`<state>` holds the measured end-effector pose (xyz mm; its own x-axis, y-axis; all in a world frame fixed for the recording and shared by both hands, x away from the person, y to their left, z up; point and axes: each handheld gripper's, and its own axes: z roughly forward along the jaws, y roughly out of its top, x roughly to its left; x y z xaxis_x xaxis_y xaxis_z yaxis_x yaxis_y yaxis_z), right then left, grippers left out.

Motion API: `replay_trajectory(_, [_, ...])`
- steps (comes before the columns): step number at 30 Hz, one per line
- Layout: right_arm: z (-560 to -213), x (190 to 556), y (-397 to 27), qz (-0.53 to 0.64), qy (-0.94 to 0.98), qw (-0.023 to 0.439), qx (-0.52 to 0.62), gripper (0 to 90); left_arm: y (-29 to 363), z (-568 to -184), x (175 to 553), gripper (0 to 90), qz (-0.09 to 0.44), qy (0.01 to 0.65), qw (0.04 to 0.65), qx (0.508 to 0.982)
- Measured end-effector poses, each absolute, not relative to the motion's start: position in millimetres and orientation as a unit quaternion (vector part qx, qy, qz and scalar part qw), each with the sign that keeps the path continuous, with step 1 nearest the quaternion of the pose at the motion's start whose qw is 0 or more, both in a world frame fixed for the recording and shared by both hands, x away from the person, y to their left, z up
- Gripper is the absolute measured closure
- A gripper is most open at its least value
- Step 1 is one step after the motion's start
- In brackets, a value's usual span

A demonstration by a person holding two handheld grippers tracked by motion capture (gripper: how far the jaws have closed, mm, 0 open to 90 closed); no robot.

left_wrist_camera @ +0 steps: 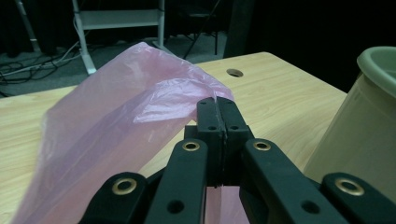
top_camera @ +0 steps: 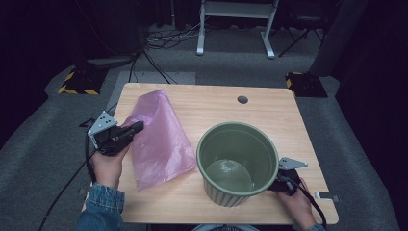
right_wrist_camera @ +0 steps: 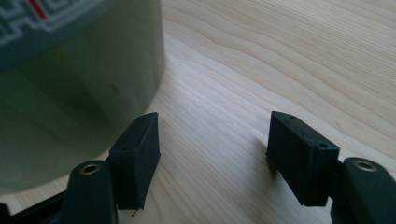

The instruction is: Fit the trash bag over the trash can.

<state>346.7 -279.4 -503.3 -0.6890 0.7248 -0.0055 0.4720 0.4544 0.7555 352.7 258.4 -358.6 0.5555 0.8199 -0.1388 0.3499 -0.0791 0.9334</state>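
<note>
Pink bag (left_wrist_camera: 116, 121) edge pinched in left claw (left_wrist_camera: 218, 109); right claw (right_wrist_camera: 212, 158) agape.

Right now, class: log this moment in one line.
left gripper: shut on pink plastic bag | right gripper: open beside green bin | wooden table

- Light wooden table (top_camera: 269, 108) had a small round hole (top_camera: 242, 99) far-centre.
- Pink plastic bag (top_camera: 159, 139) lay on its left.
- Green ribbed bucket (top_camera: 237, 163) stood near-right.

One pink plastic bag (top_camera: 159, 139) on the table, one green bucket (top_camera: 237, 163) beside it. Two grippers at work: one left gripper (top_camera: 137, 127), one right gripper (top_camera: 284, 185). One wooden table (top_camera: 269, 113), with one round hole (top_camera: 242, 99).
</note>
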Motion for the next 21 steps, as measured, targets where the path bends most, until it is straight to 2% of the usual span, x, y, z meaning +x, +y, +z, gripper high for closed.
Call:
replay_trajectory(10, [-503, 347, -260, 0.385, 0.842, 0.159, 0.343, 36.1, 265, -329, 339, 89.3, 0.244, 0.403, 0.539, 0.698])
replay_trajectory(21, [-503, 347, -258, 0.385, 0.842, 0.159, 0.342, 36.0, 266, -289, 331, 89.3, 0.266, 0.381, 0.544, 0.699])
